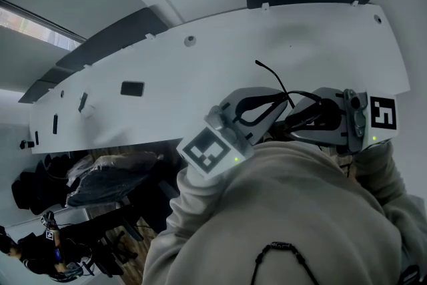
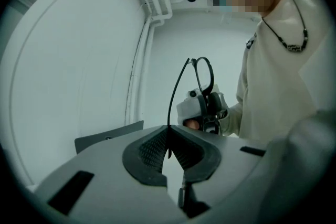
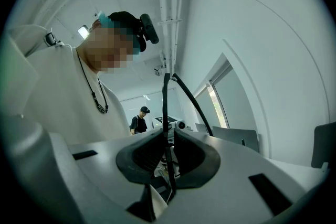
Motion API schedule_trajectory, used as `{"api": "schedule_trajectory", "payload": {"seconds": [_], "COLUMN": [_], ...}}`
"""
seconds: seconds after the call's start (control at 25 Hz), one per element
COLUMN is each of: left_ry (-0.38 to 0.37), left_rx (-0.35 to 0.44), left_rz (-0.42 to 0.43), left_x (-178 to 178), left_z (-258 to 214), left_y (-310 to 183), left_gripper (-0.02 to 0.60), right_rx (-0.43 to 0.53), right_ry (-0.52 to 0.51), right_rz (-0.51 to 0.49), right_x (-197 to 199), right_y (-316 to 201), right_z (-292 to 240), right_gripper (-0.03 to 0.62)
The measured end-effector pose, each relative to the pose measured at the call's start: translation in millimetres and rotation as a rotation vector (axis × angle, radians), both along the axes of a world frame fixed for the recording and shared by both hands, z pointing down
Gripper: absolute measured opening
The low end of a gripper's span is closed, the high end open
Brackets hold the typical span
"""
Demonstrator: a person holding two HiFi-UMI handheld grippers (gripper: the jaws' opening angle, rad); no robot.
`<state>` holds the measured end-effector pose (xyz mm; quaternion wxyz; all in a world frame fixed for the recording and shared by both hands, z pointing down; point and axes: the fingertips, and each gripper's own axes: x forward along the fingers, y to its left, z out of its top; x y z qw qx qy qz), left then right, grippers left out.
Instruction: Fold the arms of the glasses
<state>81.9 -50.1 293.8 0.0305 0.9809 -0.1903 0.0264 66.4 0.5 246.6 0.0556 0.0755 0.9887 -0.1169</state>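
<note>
Thin black glasses (image 1: pixel 279 94) hang between my two grippers, close to the person's chest. My left gripper (image 1: pixel 261 111) is shut on one slim arm (image 2: pixel 175 96) of the glasses, which rises from between its pads. In the left gripper view the lens rim (image 2: pixel 205 76) stands upright beyond that arm, in front of the right gripper (image 2: pixel 206 108). My right gripper (image 1: pixel 308 115) is shut on the glasses' front frame (image 3: pixel 166 107), and an arm (image 3: pixel 193 105) slants away to the right of it. The left gripper (image 2: pixel 168 145) and the right gripper (image 3: pixel 169 153) both point about level.
A long white table (image 1: pixel 200 63) fills the head view behind the grippers, with dark chairs along its far side. Black bags (image 1: pixel 100 177) lie at lower left. Another person (image 3: pixel 139 121) stands far off in the room. The holder's pale sleeve (image 1: pixel 280 210) covers the lower foreground.
</note>
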Motion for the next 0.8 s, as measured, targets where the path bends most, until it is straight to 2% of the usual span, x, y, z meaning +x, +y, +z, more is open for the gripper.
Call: {"api": "schedule_trajectory", "payload": {"seconds": [0.16,0.4,0.52,0.8], "left_ry": [0.071,0.14,0.176,0.19], "left_rx": [-0.068,-0.161,-0.175,-0.203], "left_rz": [0.039,0.122,0.138,0.163], "left_x": [-2,-4,-3,-15], "left_z": [-5,-7,-9,-6], "left_y": [6,17,19,23], "left_gripper": [0.015,0.015,0.015,0.017], "right_rx": [0.026,0.049,0.067,0.072], "right_ry": [-0.031,-0.062,-0.064,-0.064], "right_rz": [-0.008,-0.024,-0.029,-0.023], "right_x": [-1,-5,-6,-20], "right_y": [0,3,3,2], "right_z": [-6,-13,-15,-12], "right_gripper": [0.066,0.066,0.066,0.066]}}
